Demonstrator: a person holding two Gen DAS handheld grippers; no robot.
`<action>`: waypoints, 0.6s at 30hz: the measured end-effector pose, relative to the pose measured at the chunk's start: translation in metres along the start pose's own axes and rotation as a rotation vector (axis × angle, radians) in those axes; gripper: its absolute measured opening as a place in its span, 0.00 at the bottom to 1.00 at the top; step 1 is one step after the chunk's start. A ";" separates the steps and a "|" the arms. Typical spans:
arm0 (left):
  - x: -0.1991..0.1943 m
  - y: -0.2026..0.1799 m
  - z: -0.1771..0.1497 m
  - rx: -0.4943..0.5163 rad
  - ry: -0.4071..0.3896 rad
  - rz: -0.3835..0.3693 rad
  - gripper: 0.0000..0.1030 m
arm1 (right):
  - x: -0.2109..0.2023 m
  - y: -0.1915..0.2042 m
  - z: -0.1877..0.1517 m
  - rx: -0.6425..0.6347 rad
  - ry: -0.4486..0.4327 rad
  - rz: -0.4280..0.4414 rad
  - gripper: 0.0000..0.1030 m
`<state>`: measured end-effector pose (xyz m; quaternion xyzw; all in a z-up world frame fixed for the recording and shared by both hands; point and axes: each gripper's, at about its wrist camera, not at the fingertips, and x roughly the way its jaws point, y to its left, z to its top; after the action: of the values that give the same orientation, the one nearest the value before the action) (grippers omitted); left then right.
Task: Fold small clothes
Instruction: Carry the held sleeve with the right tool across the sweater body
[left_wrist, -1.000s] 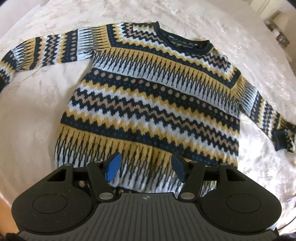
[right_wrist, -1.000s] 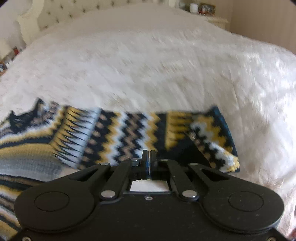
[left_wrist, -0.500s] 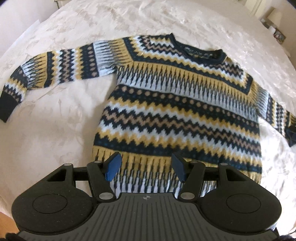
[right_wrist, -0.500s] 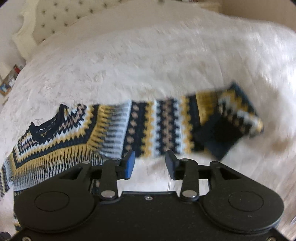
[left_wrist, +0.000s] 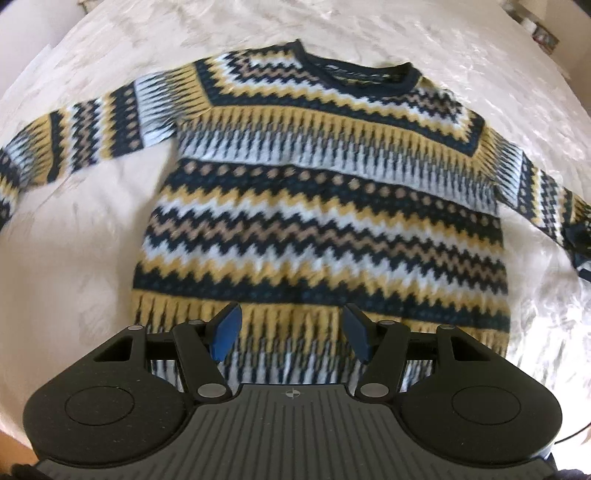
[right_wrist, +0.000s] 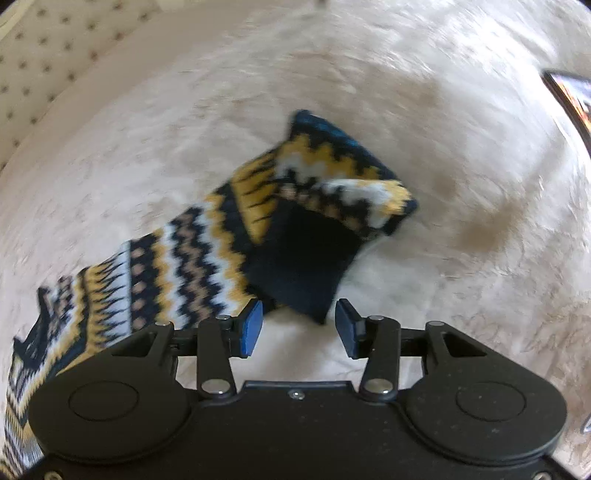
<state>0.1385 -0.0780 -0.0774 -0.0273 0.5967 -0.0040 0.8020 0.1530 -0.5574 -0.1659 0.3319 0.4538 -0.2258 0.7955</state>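
My right gripper (right_wrist: 299, 326) has just been opening its jaws and now stands parted, with the dark tip of the cuff (right_wrist: 306, 266) showing in the gap ahead of the blue pads, which press on nothing. That cuff is doubled back over the end of the right sleeve (right_wrist: 192, 254), so I judge I am in the laying-out step, with the garment being squared up before any real fold. My left gripper (left_wrist: 291, 334) is likewise parted and empty, hovering over the middle of the hem (left_wrist: 295, 354) of the sweater (left_wrist: 325, 206), which lies flat and face up on the cream bedspread (left_wrist: 74, 258) with both arms spread outward. The next move, as I read it, calls for the right jaws to drop onto that turned-back cuff, close on it, and draw it straight, or else carry the sleeve across the chest. I count one sweater, two sleeves, one neckband (left_wrist: 354, 74), and two grippers; a quilted headboard (right_wrist: 44, 55) sits beyond the bed, and a dark object (right_wrist: 570, 99) at the right edge is too blurred to name.
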 end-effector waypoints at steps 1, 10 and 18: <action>0.001 -0.002 0.002 0.003 -0.001 0.000 0.57 | 0.003 -0.003 0.001 0.017 0.002 0.001 0.52; 0.005 -0.003 0.007 0.006 0.012 -0.004 0.57 | 0.005 -0.006 0.004 0.062 -0.018 0.073 0.15; 0.000 0.015 0.001 -0.015 -0.009 -0.039 0.57 | -0.049 0.051 -0.001 -0.047 -0.073 0.239 0.14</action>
<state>0.1394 -0.0628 -0.0781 -0.0449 0.5924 -0.0150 0.8043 0.1625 -0.5194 -0.1069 0.3566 0.3867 -0.1305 0.8404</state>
